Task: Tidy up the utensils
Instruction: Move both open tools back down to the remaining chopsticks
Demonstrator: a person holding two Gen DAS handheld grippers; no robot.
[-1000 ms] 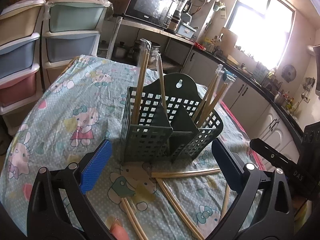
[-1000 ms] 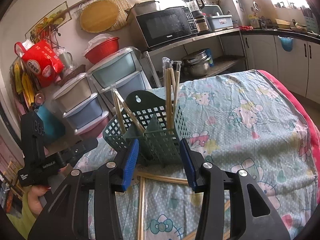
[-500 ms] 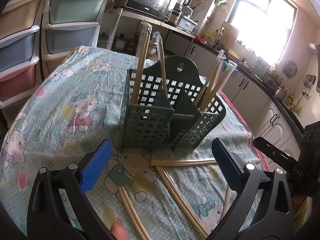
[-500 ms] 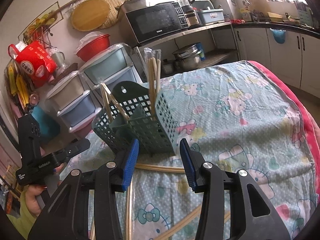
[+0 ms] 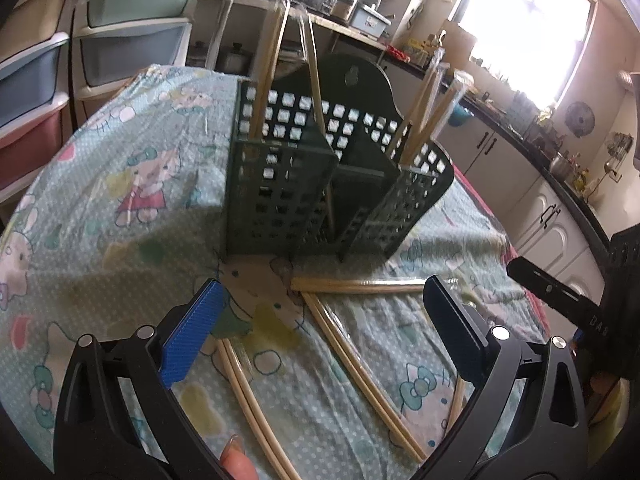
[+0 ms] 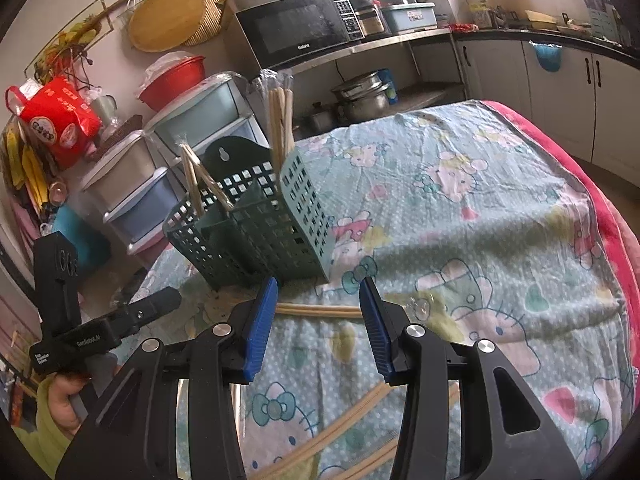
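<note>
So, your left gripper (image 5: 320, 334) is spread wide, nothing between its blue pads (image 5: 190, 338), hovering low over the surface (image 5: 100, 168) at the bottom of the left wrist view. The green utensil basket (image 5: 312, 184) stands upright at frame centre, just beyond the gripper, on the cartoon-cat cloth. Wrapped chopstick pairs stand in it: one bunch (image 5: 276, 64) in the left compartment, leaning up toward the top of the frame, and another (image 5: 430, 108) in the right compartment, tilted to the right.

Loose chopsticks lie flat on the cloth in front of the basket. One pair (image 5: 360, 285) lies across the frame, just below the basket's base. A second pair (image 5: 360, 368) runs diagonally toward the lower right. A third pair (image 5: 252, 400) runs down toward the bottom edge, near your fingertip (image 5: 236, 460) (it pokes in at bottom centre).

Your right gripper (image 6: 318, 326) is also released, jaws apart w/ nothing gripped, low in the right wrist view. The crosswise pair (image 6: 316, 310) shows in the gap between its pads, lying on the cloth; whether the pads touch it, can't tell. The basket (image 6: 256, 224) sits just above that gripper, left of centre. More chopsticks (image 6: 360, 420) lie diagonally under the gripper body at bottom centre.

Background: a microwave (image 6: 296, 24) on a shelf at top centre, and stacked plastic drawers (image 6: 192, 120) behind the basket.
</note>
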